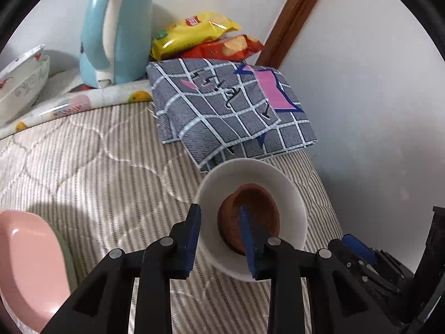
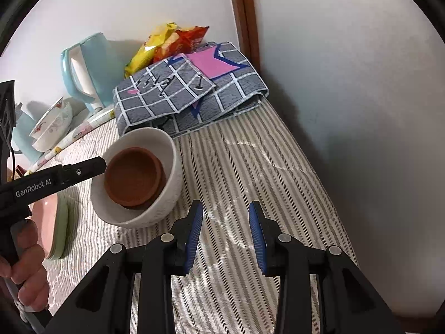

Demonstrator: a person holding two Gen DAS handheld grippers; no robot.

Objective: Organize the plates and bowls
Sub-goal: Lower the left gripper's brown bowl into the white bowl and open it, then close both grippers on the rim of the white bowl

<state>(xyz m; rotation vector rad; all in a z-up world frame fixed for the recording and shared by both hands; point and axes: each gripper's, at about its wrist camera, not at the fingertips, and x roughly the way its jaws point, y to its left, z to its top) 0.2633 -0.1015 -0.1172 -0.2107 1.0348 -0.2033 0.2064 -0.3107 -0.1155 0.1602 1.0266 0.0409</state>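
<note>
A white bowl (image 1: 281, 183) stands on the striped cloth with a brown clay bowl (image 1: 258, 203) tilted inside it; both also show in the right wrist view, white bowl (image 2: 172, 167) and clay bowl (image 2: 133, 181). My left gripper (image 1: 219, 239) is open, its jaws straddling the white bowl's near rim, one finger inside by the clay bowl. My right gripper (image 2: 225, 233) is open and empty over the cloth, right of the white bowl. A pink plate (image 1: 25, 264) on a green one lies at the left.
Stacked floral bowls (image 1: 19, 83) sit at far left by a blue kettle (image 1: 116, 30). A folded grey checked cloth (image 1: 230, 111) and snack packets (image 1: 203, 36) lie behind the white bowl. A white wall (image 2: 361, 111) borders the right side.
</note>
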